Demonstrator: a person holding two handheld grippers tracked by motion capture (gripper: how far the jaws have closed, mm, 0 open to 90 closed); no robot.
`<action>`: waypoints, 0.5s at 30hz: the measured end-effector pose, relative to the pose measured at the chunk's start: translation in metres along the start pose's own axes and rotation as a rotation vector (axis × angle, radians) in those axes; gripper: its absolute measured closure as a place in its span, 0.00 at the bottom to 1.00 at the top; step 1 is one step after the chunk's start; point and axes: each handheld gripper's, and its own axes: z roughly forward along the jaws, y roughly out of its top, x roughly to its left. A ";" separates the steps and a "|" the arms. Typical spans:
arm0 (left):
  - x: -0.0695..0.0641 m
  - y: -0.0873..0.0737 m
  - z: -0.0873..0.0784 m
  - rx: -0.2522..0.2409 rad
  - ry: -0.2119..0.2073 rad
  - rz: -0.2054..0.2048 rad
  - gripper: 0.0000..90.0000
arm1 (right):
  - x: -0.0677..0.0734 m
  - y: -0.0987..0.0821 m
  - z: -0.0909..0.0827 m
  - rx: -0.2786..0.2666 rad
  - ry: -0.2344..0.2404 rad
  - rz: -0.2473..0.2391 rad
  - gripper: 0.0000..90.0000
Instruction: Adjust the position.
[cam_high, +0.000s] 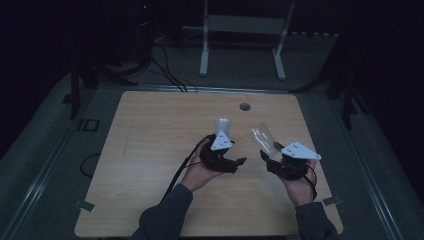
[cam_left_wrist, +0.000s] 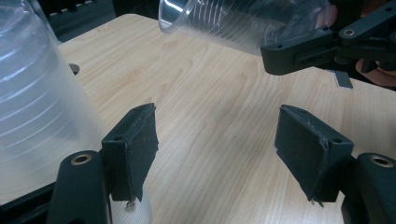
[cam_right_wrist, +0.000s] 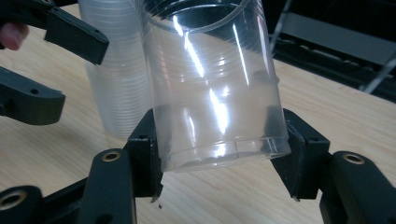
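High view: my right gripper (cam_high: 266, 157) holds 1 clear ribbed plastic cup (cam_high: 262, 136) right of centre; left gripper (cam_high: 239, 161) is nearby. Left gripper view: jaws half open, empty, frosted cup stack (cam_left_wrist: 37, 107) at left. Right gripper view: jaws clamp the cup's base; I should keep pressure light to avoid crushing.

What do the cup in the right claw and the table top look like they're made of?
The clear ribbed cup looks like thin glossy plastic: you see straight through it, with bright glare streaks and fine rings round the wall. The light table top shows pale wood grain with a smooth matt finish, probably laminate or veneer rather than solid wood; the pictures cannot settle which.
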 end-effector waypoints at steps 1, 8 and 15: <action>0.000 0.000 0.000 -0.001 -0.001 -0.003 0.33 | 0.001 0.000 0.000 0.000 -0.009 -0.004 0.46; 0.000 0.004 -0.001 -0.015 -0.006 -0.031 0.33 | 0.004 -0.001 -0.001 -0.026 -0.027 -0.005 0.46; 0.002 0.009 -0.005 -0.051 -0.027 -0.075 0.33 | 0.005 -0.002 -0.002 -0.055 -0.045 0.003 0.46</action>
